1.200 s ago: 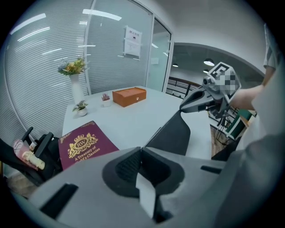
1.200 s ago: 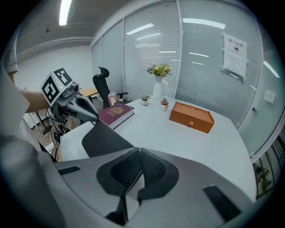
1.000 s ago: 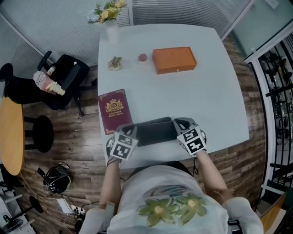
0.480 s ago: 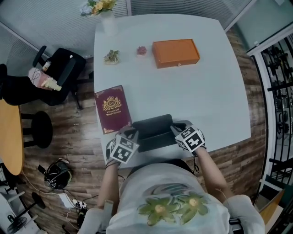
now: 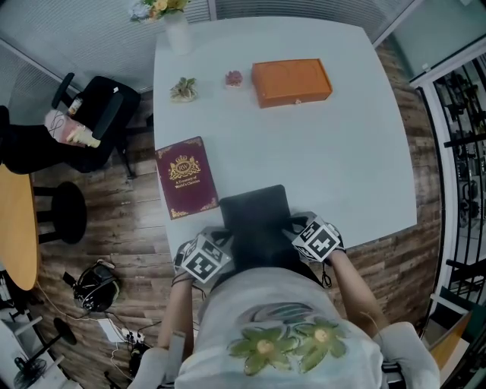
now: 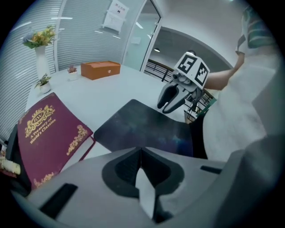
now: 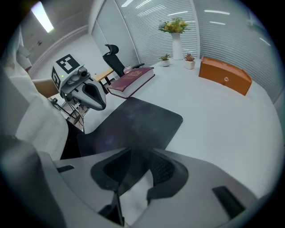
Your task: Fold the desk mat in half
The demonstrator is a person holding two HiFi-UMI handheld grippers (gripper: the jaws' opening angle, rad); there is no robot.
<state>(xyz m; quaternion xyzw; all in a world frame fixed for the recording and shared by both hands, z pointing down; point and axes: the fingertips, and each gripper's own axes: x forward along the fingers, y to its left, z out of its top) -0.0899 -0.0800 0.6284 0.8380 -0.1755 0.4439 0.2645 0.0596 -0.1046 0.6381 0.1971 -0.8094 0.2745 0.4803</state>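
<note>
The dark desk mat [image 5: 254, 220] lies flat on the white table [image 5: 342, 167], and its near end hangs over the front edge toward me. My left gripper [image 5: 221, 242] is at the mat's near left corner. Its jaws are closed in the left gripper view [image 6: 141, 153], and the mat [image 6: 142, 127] runs into them. My right gripper [image 5: 295, 226] is at the near right corner. Its jaws have just been opening and now stand apart [image 7: 133, 164], with the mat's edge [image 7: 133, 124] loose between them. Each gripper view shows the other gripper: the right gripper [image 6: 165, 103] and the left gripper [image 7: 100, 103].
A burgundy book [image 5: 185, 176] lies just left of the mat. An orange box [image 5: 291, 81], two small plants [image 5: 183, 89] and a vase of flowers [image 5: 168, 19] stand at the table's far side. An office chair [image 5: 99, 129] is on the floor to the left.
Both grippers came down and toward me with the mat. It now shows as a longer flat sheet reaching over the front edge. The right jaws have opened.
</note>
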